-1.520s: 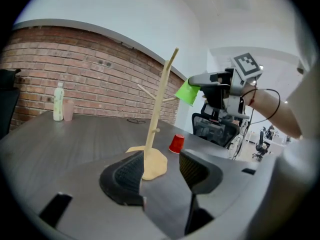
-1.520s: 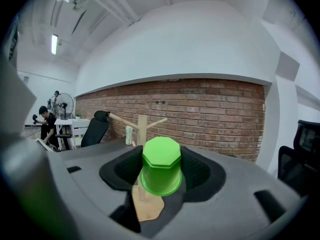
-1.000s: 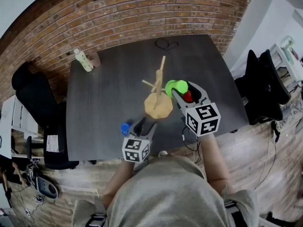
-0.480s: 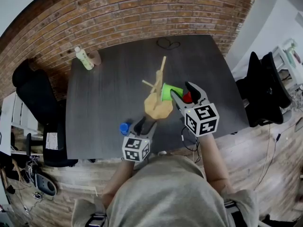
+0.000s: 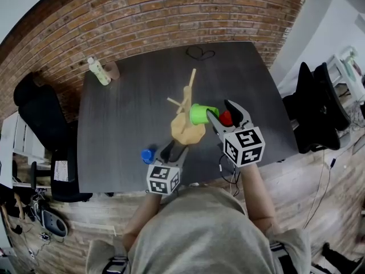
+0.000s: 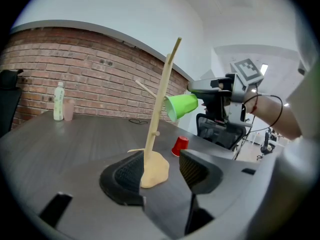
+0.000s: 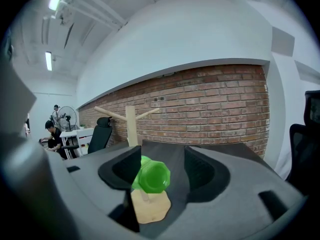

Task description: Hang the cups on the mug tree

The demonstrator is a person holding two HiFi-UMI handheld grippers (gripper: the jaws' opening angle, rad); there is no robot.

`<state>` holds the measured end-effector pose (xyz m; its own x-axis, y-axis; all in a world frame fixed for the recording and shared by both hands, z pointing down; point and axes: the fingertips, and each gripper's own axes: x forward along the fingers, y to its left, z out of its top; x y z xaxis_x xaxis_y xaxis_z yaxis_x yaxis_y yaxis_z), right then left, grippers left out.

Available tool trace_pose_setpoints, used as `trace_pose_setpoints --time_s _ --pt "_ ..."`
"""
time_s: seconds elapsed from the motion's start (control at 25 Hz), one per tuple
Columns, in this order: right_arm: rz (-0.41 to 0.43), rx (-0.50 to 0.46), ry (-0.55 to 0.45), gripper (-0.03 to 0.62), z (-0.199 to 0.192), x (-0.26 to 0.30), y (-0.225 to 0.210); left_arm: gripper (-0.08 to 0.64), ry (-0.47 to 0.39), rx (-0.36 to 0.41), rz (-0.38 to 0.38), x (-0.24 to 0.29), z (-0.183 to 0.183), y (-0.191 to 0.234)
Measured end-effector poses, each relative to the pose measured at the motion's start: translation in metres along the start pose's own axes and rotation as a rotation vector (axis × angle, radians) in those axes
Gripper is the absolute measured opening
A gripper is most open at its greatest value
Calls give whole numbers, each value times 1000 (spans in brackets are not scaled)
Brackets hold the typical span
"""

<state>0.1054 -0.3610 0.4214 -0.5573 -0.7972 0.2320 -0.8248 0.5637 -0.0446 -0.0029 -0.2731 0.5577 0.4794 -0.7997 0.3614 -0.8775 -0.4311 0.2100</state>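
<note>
The wooden mug tree (image 5: 186,104) leans on its tan base (image 5: 188,132) mid-table. A green cup (image 5: 201,113) hangs on its side from a right-hand peg, mouth toward the trunk. My right gripper (image 5: 219,111) is open just behind the cup's bottom. Its jaws have just been opening, and in the right gripper view the green cup (image 7: 150,176) sits between the right gripper (image 7: 160,166) pads, unpressed. A red cup (image 5: 226,117) stands upside down on the table by that gripper. A blue cup (image 5: 148,154) lies left of my open, empty left gripper (image 5: 175,148).
A pale bottle (image 5: 98,71) and a pinkish cup (image 5: 113,70) stand at the dark table's (image 5: 125,107) far left corner. A black cable (image 5: 199,53) lies at the far edge. Office chairs (image 5: 316,104) stand right of the table, another (image 5: 37,104) to the left.
The green cup has dropped from between the right jaw tips onto the peg and tipped sideways. The tree shifted slightly left. Both grippers stayed about where they were.
</note>
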Motion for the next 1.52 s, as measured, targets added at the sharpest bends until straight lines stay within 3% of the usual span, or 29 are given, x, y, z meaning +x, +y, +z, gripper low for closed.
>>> trace_pose_setpoints --time_s 0.44,0.76,1.52 --pt "-93 10 9 258 -16 -20 -39 215 10 -7 7 11 0 -4" --pt "-193 -48 107 258 -64 -15 -82 215 17 -30 24 18 -2 -1" --pt "-211 -26 304 239 -173 31 -112 213 40 -22 33 23 -3 6"
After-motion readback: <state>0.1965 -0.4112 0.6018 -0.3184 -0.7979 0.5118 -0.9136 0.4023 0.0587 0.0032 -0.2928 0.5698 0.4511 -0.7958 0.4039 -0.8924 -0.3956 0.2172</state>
